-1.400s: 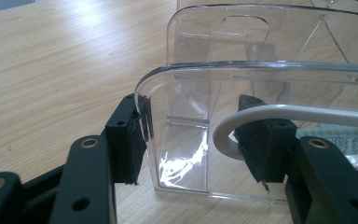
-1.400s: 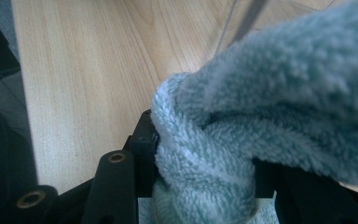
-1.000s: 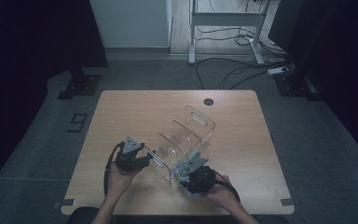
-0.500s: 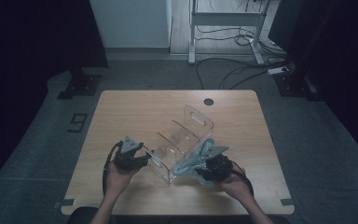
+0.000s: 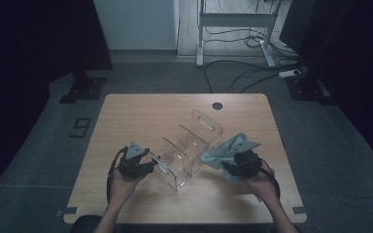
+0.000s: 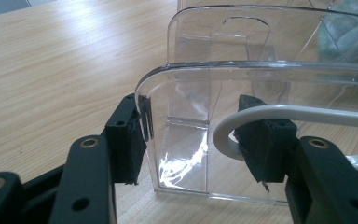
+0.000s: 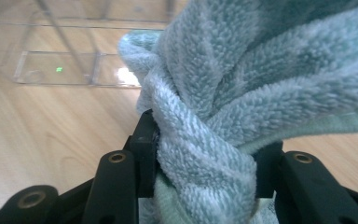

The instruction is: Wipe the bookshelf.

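Wooden table (image 5: 141, 116) carries a clear plastic organizer (image 5: 187, 153) lying diagonally across its middle, dividers inside, handle cutout at the far end; left gripper (image 5: 145, 163) sits at the organizer's near-left end, jaws half spread with one pad outside the end wall and the other inside it; in the left gripper view the clear wall (image 6: 177, 121) stands between the pads, the left pad (image 6: 128, 140) touching its edge, and a white cable (image 6: 279, 116) loops over the right pad; whether the wall is truly pinched I cannot tell; right gripper (image 5: 226, 165) is just right of the organizer, held above the table; its jaws pinch a bunched pale blue-green towel (image 7: 242, 93); the towel (image 5: 228, 150) rides near the organizer's right wall, outside it.
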